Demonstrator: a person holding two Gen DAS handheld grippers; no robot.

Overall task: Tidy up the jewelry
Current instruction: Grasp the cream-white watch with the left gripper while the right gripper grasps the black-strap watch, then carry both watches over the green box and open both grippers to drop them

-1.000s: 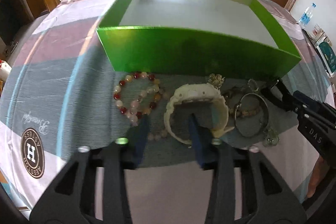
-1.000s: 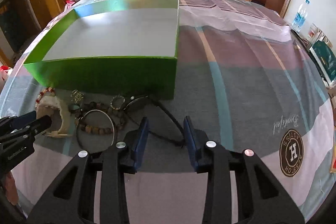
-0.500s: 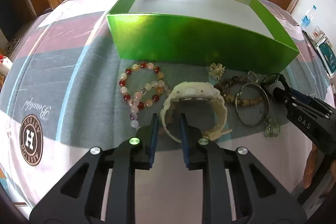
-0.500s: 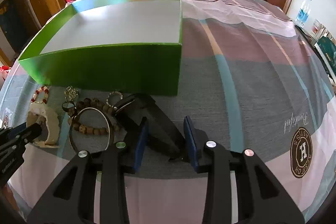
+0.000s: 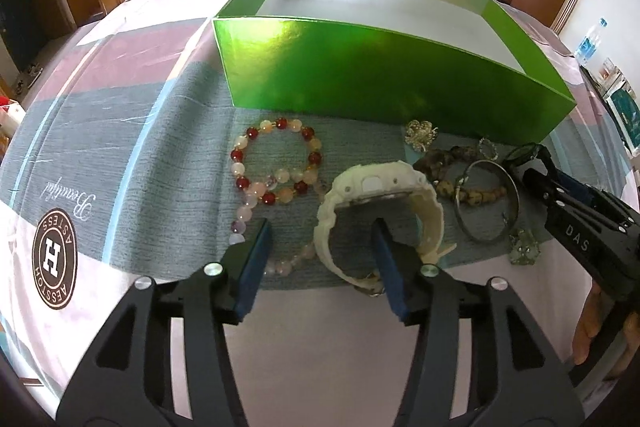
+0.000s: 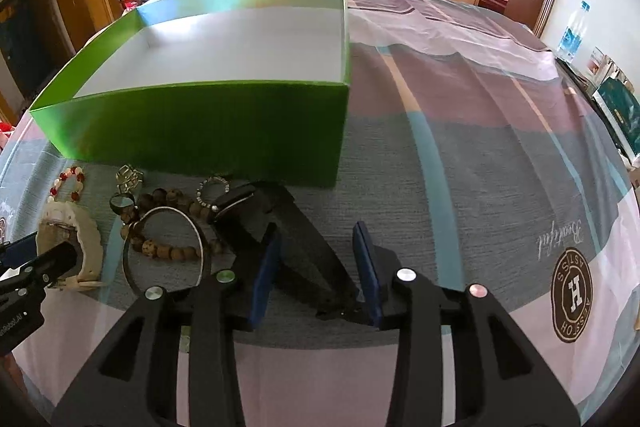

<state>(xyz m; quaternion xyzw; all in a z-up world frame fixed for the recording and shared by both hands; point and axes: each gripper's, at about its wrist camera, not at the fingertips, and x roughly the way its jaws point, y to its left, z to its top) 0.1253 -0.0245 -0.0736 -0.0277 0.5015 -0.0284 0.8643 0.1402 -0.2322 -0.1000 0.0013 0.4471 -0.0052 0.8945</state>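
A white watch lies on the cloth in front of the shiny green box. My left gripper has its jaws opening; the near side of the watch band sits between them, one finger inside the loop, pads clear of it. A red and cream bead bracelet lies to the left. In the right wrist view my right gripper straddles the strap of a black watch, jaws opening slightly, no clear squeeze. A silver bangle and brown beads lie between the watches.
A gold brooch, a small ring and a green crystal piece lie near the box. The box floor is white and bare. A person's hand holds the right gripper. A water bottle stands far right.
The left jaws narrowed beside the white watch, then spread wide again around its band. The right gripper came closer over the black watch strap, which now lies between its fingers.
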